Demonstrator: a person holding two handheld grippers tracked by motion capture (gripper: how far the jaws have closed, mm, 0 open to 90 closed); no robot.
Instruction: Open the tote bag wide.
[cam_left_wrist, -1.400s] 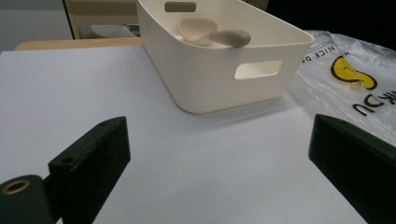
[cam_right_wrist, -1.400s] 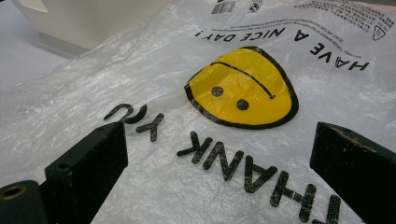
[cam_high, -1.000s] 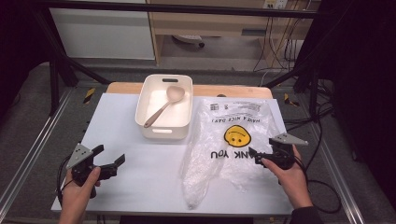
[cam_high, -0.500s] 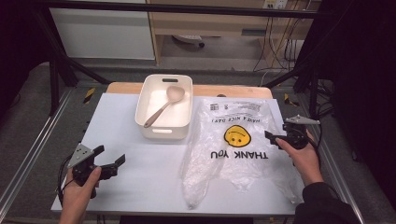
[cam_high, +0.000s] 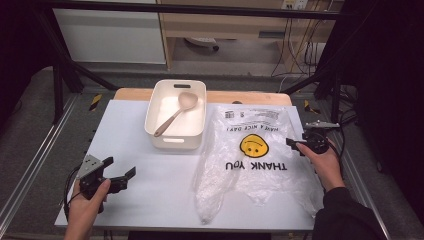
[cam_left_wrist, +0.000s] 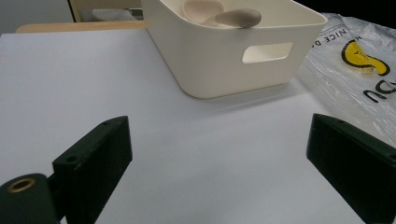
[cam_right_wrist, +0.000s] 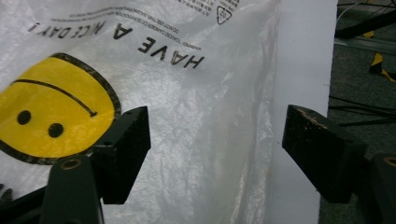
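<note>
Bag flat at counter's right, both grippers spread

Plastic bag (cam_high: 252, 160) lies flat on the right half of the white counter (cam_high: 150, 200), its right edge near the counter's rim. Right gripper (cam_high: 300, 145) hovers over that edge, fingers (cam_right_wrist: 126, 149) released, straddling the bag's border. White bin (cam_high: 176, 120) holding a spoon (cam_high: 175, 114) sits just left of the bag. Left gripper (cam_high: 122, 175), fingers apart and holding nothing, hovers over bare counter.
</note>
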